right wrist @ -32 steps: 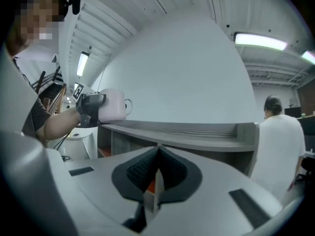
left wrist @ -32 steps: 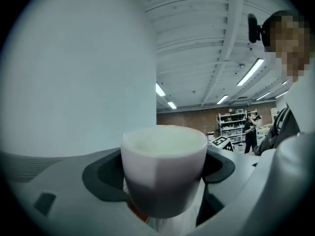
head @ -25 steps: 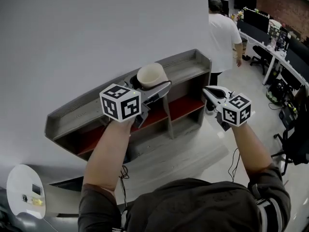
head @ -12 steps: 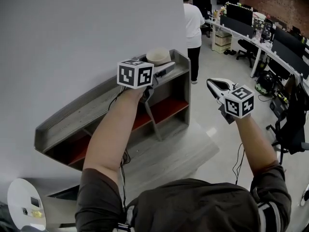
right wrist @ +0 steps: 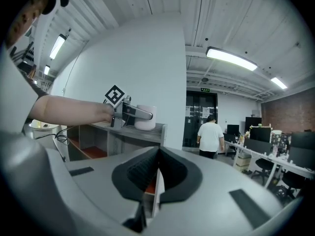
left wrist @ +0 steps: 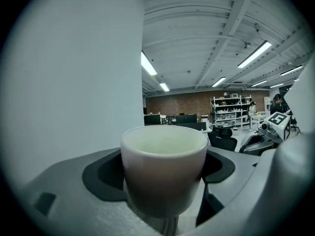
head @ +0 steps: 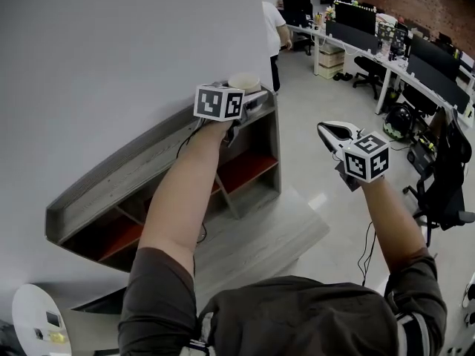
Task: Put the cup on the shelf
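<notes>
A pale, empty cup [head: 245, 82] stands upright between the jaws of my left gripper [head: 250, 96], which is shut on it. The cup is at the right end of the top board of a grey shelf [head: 133, 173] against the white wall. In the left gripper view the cup [left wrist: 164, 171] fills the space between the dark pads. From the right gripper view the cup [right wrist: 145, 117] has its base at the level of the shelf top [right wrist: 147, 130]. My right gripper [head: 327, 130] hangs shut and empty in the air to the right of the shelf; its jaws [right wrist: 157, 156] meet.
The shelf has red inner boards [head: 249, 169] and a cable [head: 199, 236] below. A person in a white shirt [head: 272, 27] stands beyond its right end. Desks with monitors [head: 386, 39] and office chairs [head: 443, 191] fill the right. A white round device [head: 35, 321] sits at the lower left.
My left gripper has carried the cup to the right along the shelf top, to its right end. The right gripper has stayed shut and about in place.
</notes>
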`<action>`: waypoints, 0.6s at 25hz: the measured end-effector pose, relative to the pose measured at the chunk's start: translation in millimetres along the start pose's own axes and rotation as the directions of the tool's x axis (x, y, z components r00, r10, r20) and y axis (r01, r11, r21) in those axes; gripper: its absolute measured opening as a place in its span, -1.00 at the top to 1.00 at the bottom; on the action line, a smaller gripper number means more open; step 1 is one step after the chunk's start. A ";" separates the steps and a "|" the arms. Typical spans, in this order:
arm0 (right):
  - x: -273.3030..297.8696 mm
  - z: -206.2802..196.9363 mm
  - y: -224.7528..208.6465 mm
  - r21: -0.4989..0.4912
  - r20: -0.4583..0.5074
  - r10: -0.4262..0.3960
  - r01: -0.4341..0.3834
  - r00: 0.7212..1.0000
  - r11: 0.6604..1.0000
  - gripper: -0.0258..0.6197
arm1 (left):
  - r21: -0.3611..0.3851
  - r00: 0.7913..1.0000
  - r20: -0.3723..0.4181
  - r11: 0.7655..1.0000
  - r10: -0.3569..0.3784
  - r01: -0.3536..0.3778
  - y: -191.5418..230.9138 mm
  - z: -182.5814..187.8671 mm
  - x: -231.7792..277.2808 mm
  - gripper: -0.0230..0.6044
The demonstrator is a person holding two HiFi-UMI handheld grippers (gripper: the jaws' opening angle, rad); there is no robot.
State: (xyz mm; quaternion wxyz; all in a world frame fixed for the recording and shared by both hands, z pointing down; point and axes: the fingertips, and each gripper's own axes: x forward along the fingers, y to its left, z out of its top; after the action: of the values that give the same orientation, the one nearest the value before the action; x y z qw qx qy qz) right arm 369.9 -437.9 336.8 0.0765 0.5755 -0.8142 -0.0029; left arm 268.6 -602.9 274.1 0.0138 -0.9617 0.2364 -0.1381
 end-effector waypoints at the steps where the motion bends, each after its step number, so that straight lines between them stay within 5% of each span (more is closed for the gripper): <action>1: -0.9 -1.5 -1.8 0.001 -0.002 -0.003 0.003 1.000 1.000 0.94 | 0.001 1.000 -0.007 1.000 0.005 -0.005 2.0 -0.9 4.9 -0.48; 7: -4.7 -8.0 -6.3 0.005 -0.012 -0.019 0.019 1.000 1.000 0.94 | 0.004 0.998 -0.058 0.999 0.038 -0.038 17.4 -17.6 23.0 -0.47; 12: -6.5 -13.2 -7.3 0.007 -0.021 -0.021 0.021 1.000 1.000 0.94 | -0.071 0.995 -0.096 0.997 -0.027 0.020 17.0 -27.2 32.4 -0.47; 15: -6.1 -18.2 -4.9 0.012 -0.028 -0.015 0.016 0.999 1.000 0.94 | -0.088 0.992 -0.122 0.996 -0.006 -0.005 16.9 -30.4 37.2 -0.48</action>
State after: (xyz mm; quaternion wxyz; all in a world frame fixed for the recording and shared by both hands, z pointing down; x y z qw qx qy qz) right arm 378.8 -432.3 353.5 0.0844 0.5823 -0.8085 0.0094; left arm 284.4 -633.8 311.5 -0.0434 -0.9511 0.2426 -0.1863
